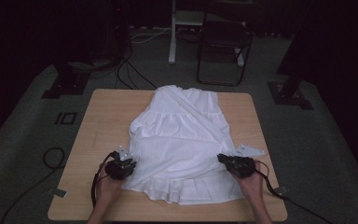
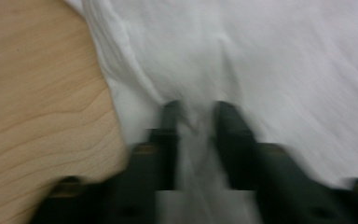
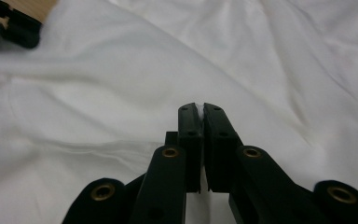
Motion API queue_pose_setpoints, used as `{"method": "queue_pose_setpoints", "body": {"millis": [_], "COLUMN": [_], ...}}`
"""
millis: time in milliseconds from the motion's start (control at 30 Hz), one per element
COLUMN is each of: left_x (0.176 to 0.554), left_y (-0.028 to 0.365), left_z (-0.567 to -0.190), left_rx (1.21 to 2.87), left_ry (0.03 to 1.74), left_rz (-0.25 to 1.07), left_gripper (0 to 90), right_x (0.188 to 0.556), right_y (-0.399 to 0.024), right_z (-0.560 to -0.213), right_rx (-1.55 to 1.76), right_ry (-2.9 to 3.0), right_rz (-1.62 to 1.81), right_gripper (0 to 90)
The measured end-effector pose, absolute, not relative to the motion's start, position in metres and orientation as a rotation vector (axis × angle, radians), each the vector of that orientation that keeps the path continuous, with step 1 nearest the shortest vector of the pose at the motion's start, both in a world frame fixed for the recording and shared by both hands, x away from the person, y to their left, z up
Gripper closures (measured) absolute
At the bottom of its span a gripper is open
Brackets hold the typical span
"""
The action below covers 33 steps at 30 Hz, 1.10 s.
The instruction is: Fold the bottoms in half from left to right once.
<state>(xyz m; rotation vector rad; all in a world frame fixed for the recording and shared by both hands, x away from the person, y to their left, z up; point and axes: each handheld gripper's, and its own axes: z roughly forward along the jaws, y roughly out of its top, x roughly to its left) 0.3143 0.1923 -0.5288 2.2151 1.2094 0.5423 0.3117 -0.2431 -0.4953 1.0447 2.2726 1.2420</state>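
A white dress [image 1: 177,140] lies spread flat on the wooden table [image 1: 107,112], with its hem toward the person. At the dress's left side, near the hem, my left gripper [image 1: 129,162] has a raised fold of white cloth [image 2: 284,70] bunched between its jaws [image 2: 196,109]; that view is blurred. On the dress's right edge, my right gripper [image 1: 221,158] is shut [image 3: 199,109] with a thin sliver of the white fabric [image 3: 121,70] pinched between its pads. The left gripper [image 3: 9,25] shows far off in the right gripper view.
A small white tab [image 1: 250,150] lies flat on the table beside the right gripper. Bare wood [image 2: 37,93] borders the dress on the left. On the floor beyond the table stand a dark folding chair [image 1: 223,42], a white stand [image 1: 172,32], black stand bases [image 1: 67,81] and cables [image 1: 51,158].
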Motion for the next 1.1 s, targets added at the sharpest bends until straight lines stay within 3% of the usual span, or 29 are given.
{"method": "queue_pose_setpoints", "body": {"millis": [33,67,233,400,600,667,733,900,1100], "left_x": [0.306,0.306,0.268,0.246,0.251,0.257,0.263,0.284,0.309], "left_y": [0.189,0.189,0.195,0.210,0.219,0.217,0.214,0.205,0.207], "left_z": [-0.524,-0.524,-0.498,-0.484,-0.490,-0.498,-0.506,-0.520,-0.538], "left_rx": [2.236,2.236,2.138,2.050,2.042,2.060,2.087,2.111,2.117], "left_ry": [1.166,1.166,1.093,1.115,1.148,1.153,1.151,1.167,1.231], "left_rz": [0.585,0.585,0.592,0.601,0.622,0.607,0.606,0.580,0.530], "left_gripper": [87.4,90.0,90.0,90.0,89.8,73.2,63.0,42.9,40.7], "right_x": [0.301,0.301,0.251,0.225,0.216,0.219,0.222,0.247,0.296], "right_y": [-0.258,-0.258,-0.303,-0.322,-0.335,-0.332,-0.330,-0.324,-0.298], "right_z": [-0.500,-0.500,-0.517,-0.526,-0.540,-0.539,-0.533,-0.518,-0.521], "right_rx": [1.076,1.076,1.130,1.170,1.266,1.258,1.250,1.268,1.253], "right_ry": [2.261,2.261,2.256,2.256,2.251,2.254,2.217,2.129,2.152], "right_rz": [1.231,1.231,1.176,1.137,1.171,1.171,1.182,1.233,1.150], "right_gripper": [86.1,86.1,86.2,86.3,84.4,70.1,59.7,50.5,48.4]}}
